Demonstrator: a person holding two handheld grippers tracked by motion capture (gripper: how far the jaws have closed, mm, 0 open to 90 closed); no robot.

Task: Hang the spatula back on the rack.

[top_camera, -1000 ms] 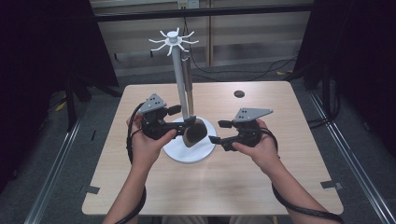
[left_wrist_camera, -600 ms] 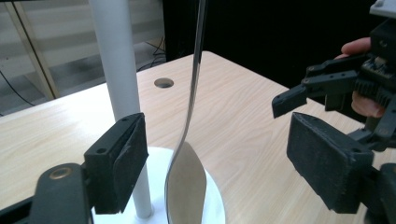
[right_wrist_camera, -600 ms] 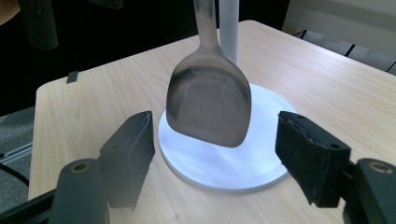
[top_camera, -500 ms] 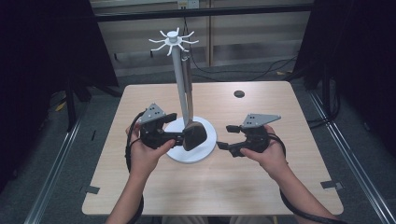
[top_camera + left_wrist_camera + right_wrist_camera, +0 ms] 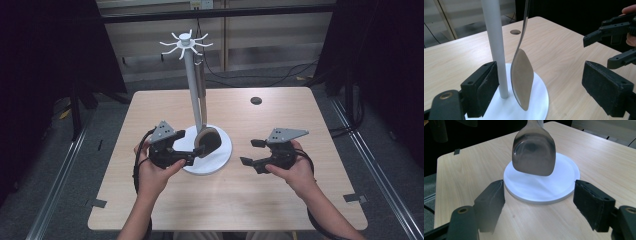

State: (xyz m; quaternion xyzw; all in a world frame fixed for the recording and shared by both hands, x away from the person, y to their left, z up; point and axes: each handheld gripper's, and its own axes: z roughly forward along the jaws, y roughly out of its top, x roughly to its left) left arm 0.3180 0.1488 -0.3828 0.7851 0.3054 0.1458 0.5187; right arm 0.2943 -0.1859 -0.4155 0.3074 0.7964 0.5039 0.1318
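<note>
Steel spatula [image 5: 522, 76] is hanging from the white stand [image 5: 189, 95], released; both the left gripper [image 5: 196, 151] and right gripper [image 5: 250, 152] have been opening their fingers, now gaping empty, and should be retreating next

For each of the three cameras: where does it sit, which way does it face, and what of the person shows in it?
High view: above the person's side, looking forward and down on the table; both forearms, the left gripper and the right gripper show.
Left gripper view: rides the left gripper, facing the stand's pole and the hanging spatula; own open jaws.
Right gripper view: rides the right gripper, facing the spatula over the white base; own open jaws.
Shared: all three show the spatula.
</note>
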